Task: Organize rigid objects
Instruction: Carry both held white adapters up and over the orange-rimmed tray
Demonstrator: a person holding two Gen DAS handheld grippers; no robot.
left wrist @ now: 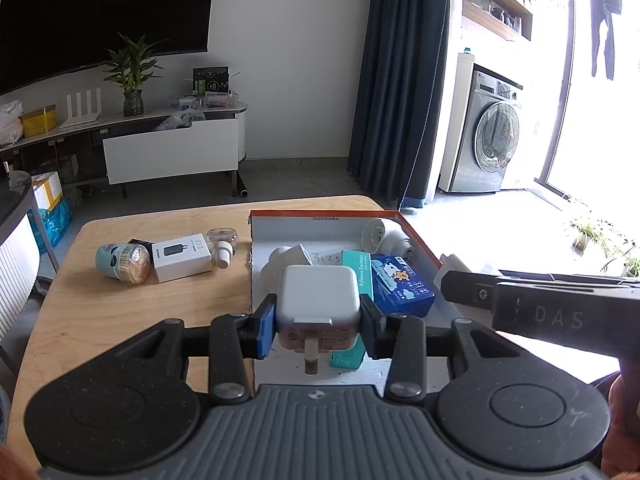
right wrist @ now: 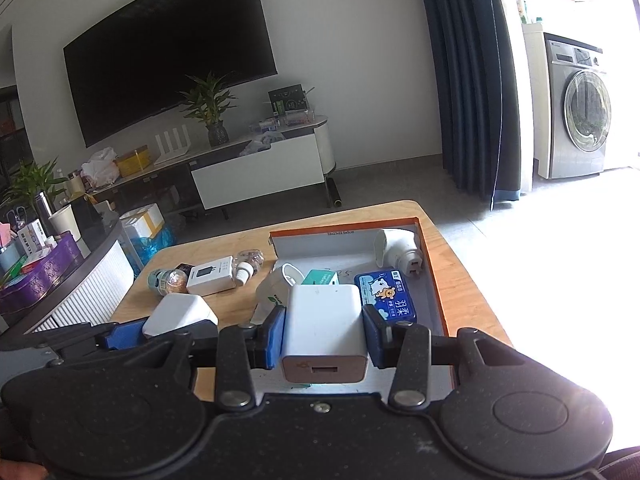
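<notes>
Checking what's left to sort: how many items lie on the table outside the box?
4, all left of the box: teal jar, small black item behind it, white carton, clear bottle. More may be hidden.

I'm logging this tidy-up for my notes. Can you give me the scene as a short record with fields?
left gripper: shut on rounded white charger, prongs toward camera
right gripper: shut on white USB charger, port toward camera
box: open, orange-rimmed, holds blue packet, teal bandage box, white plugs
table: white carton, toothpick jar and clear bottle outside box
</notes>
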